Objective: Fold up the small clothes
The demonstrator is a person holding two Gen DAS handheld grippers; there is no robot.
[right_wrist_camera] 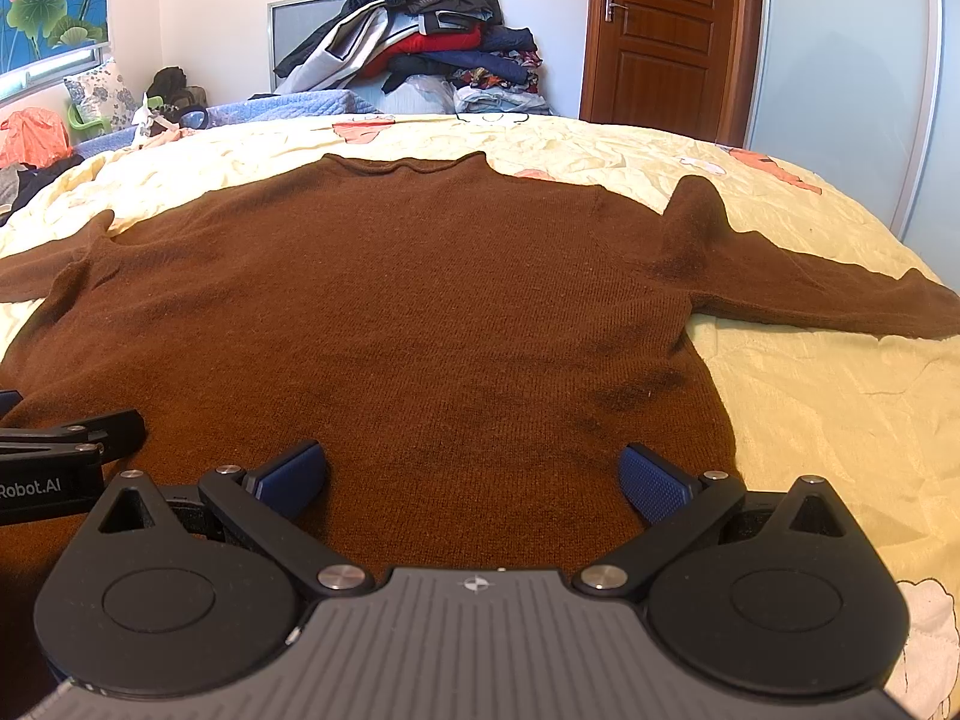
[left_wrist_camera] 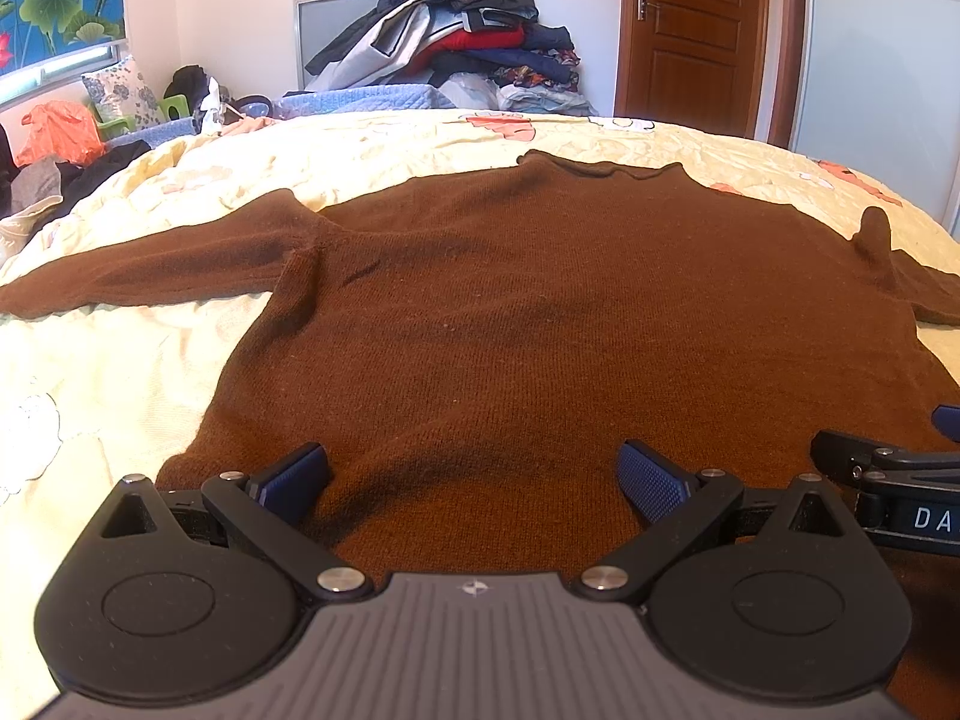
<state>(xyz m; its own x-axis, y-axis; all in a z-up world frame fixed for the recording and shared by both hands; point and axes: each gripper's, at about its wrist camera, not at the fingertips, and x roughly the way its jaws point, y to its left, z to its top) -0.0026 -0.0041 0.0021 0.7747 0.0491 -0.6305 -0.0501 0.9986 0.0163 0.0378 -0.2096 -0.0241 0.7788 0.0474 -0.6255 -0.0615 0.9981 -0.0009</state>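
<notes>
A brown knit sweater (left_wrist_camera: 540, 312) lies flat on the bed, collar away from me, both sleeves spread sideways. My left gripper (left_wrist_camera: 474, 477) stands open over the sweater's near hem, toward its left side, with nothing between its blue pads (left_wrist_camera: 651, 480). My right gripper (right_wrist_camera: 474, 477) is also open, low above the hem toward the right side of the sweater (right_wrist_camera: 420, 312). Each gripper shows at the edge of the other's view: the right gripper (left_wrist_camera: 888, 474) and the left gripper (right_wrist_camera: 66, 450). The hem itself is hidden under the gripper bodies.
The bed is covered by a pale yellow quilt (left_wrist_camera: 120, 372) with flower prints. A tall pile of clothes (left_wrist_camera: 468, 30) sits at the far end. More garments and an orange bag (left_wrist_camera: 60, 132) lie at the far left. A wooden door (left_wrist_camera: 696, 30) stands behind.
</notes>
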